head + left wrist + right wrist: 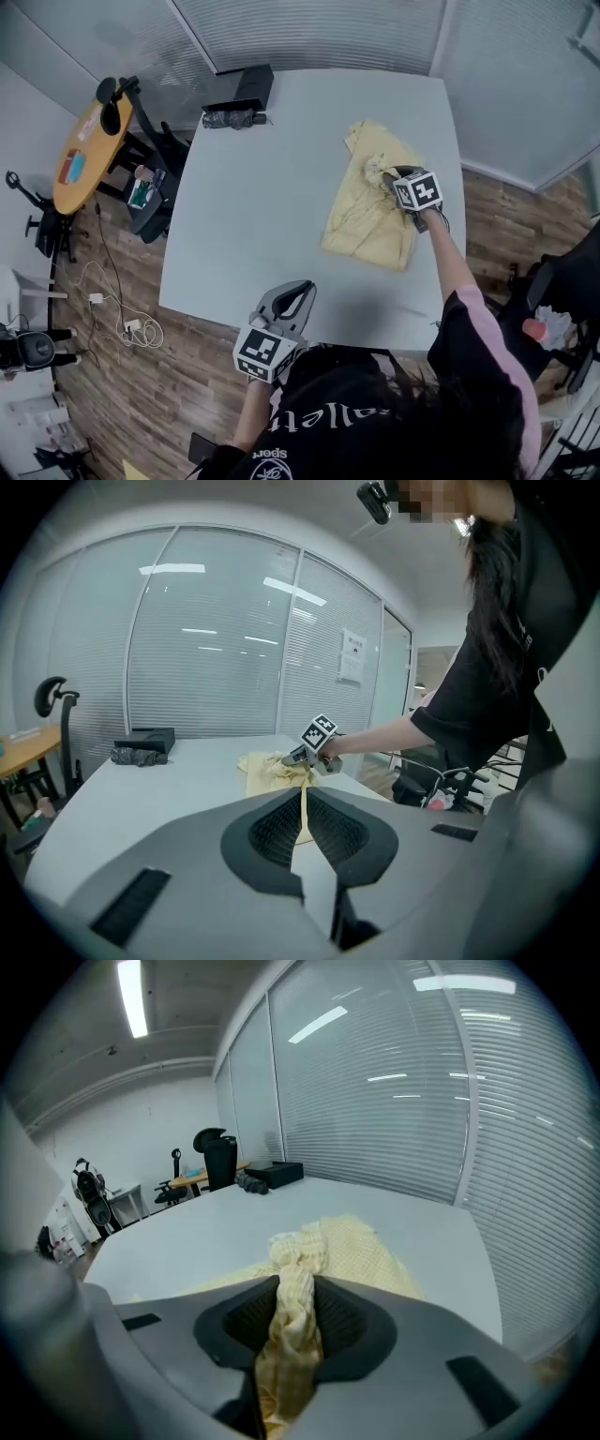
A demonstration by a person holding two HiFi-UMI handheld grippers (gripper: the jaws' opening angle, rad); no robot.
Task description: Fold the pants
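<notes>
Fabric of the pale yellow checked pants (367, 223), bunched between the clamped jaws of the right gripper (386, 178) and spread on the grey table (253, 197) beneath it, is judged light, limp, best pinched at edges; the left gripper (302, 289) is seen closed, empty, well apart.

Person: black tee (366, 417) w/ white lettering, pink band on short sleeve (499, 323), long dark hair (487, 602). Left gripper (302, 289) & right gripper (386, 175): grey plastic bodies, black ribbed pads (279, 832); each carries a white cube (418, 190) w/ black sq. markers.
</notes>
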